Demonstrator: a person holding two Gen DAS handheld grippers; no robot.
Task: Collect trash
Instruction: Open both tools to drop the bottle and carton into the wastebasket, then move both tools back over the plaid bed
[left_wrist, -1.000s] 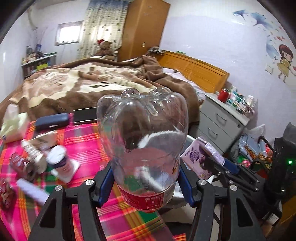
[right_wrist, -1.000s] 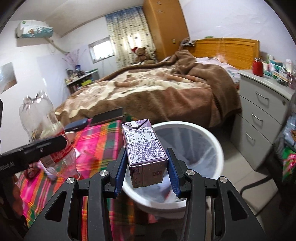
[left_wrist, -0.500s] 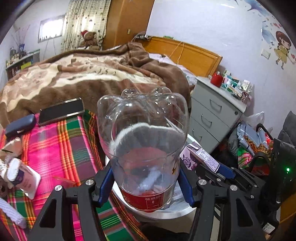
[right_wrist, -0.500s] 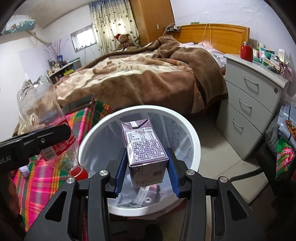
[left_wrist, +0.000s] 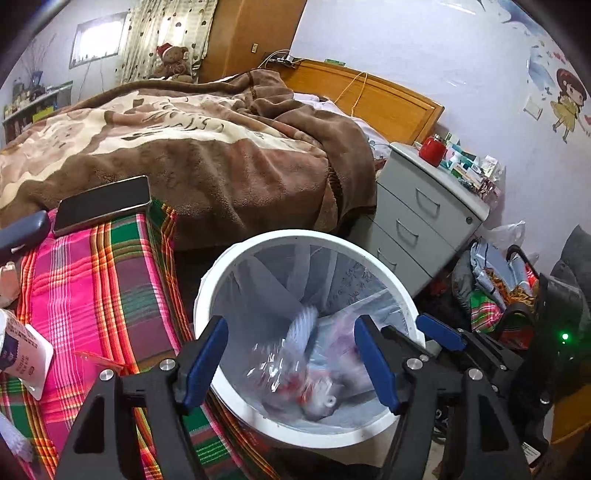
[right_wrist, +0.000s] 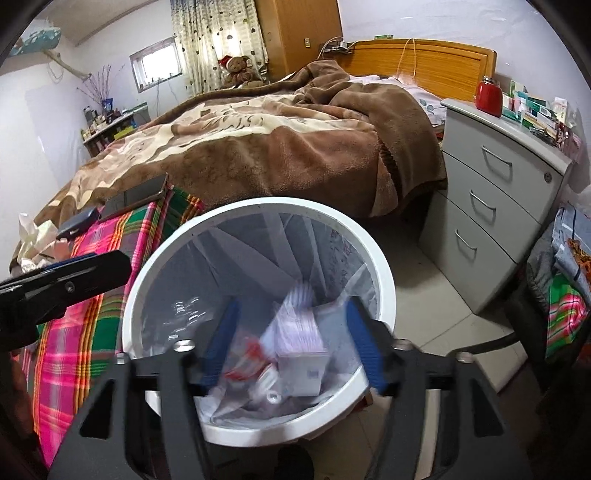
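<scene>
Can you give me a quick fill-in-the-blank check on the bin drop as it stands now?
1. Both the left gripper and the right gripper are ____.
2. The purple carton is inside the white ____.
3. The bottle in the trash bin has a ____ label.

Missing words: open; trash bin; red

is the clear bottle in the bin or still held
In the bin. The clear bottle lies blurred inside the white bin, and the left gripper is open with nothing between its fingers.
</scene>
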